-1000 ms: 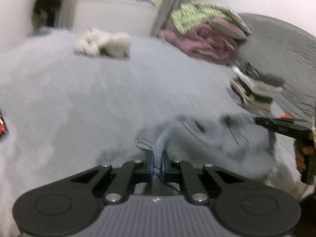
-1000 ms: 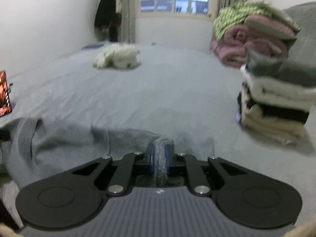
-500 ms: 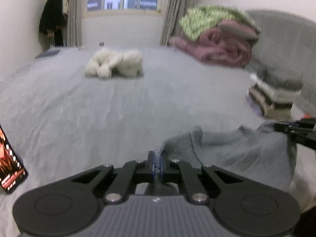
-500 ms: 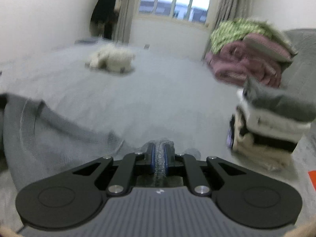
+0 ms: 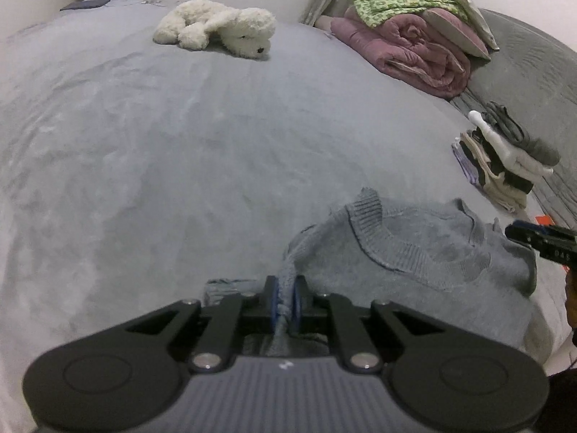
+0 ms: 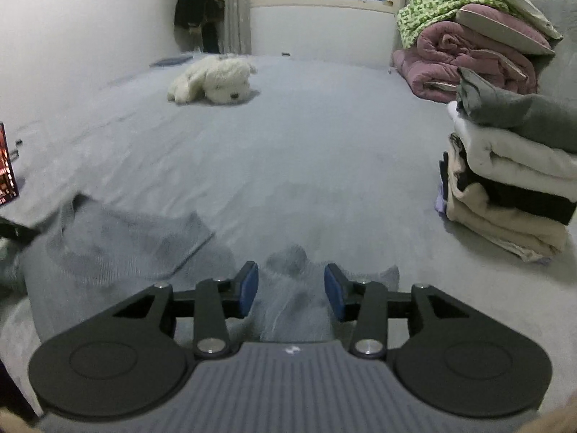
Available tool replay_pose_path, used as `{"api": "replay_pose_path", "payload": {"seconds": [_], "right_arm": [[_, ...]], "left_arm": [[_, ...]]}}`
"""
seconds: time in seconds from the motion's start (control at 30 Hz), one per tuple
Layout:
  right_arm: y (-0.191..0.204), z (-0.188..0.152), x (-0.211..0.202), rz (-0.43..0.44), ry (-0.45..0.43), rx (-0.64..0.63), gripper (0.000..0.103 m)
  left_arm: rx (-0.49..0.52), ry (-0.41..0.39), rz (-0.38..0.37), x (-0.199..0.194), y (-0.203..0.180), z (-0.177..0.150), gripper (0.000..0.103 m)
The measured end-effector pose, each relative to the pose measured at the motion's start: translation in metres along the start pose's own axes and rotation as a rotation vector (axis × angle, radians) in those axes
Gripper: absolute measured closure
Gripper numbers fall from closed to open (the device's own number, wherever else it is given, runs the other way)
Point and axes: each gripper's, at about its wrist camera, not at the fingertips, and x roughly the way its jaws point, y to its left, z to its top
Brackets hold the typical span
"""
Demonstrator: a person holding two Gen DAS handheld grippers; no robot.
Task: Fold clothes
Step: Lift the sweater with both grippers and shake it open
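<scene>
Left gripper (image 5: 285, 297) pinches a shoulder edge of the grey knit sweater (image 5: 414, 270), while the right gripper (image 6: 291, 290) stands wide open over loose knit at the bed's near edge. Soft, limp and light, the sweater should fold best when held at seams or ribbed hems. It lies on the grey bedspread (image 6: 306, 151), near a folded clothes stack (image 6: 505, 180), with a white plush dog (image 6: 212, 81) farther off
</scene>
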Motion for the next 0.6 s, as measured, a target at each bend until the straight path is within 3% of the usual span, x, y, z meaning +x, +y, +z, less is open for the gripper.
{"api": "replay_pose_path", "payload": {"seconds": [0.17, 0.33, 0.5, 0.6], "right_arm": [[0.003, 0.002, 0.018, 0.046, 0.025, -0.052, 0.059], [0.009, -0.015, 0.032, 0.063, 0.113, -0.129, 0.059], [0.016, -0.022, 0.03, 0.059, 0.105, -0.14, 0.08], [0.029, -0.03, 0.026, 0.015, 0.077, -0.222, 0.089]], "left_arm": [[0.017, 0.011, 0.007, 0.005, -0.002, -0.001, 0.093], [0.024, 0.019, 0.002, 0.008, 0.001, -0.004, 0.091], [0.051, 0.022, 0.007, 0.008, -0.002, -0.008, 0.091], [0.079, -0.011, 0.029, 0.001, -0.005, -0.007, 0.094]]}}
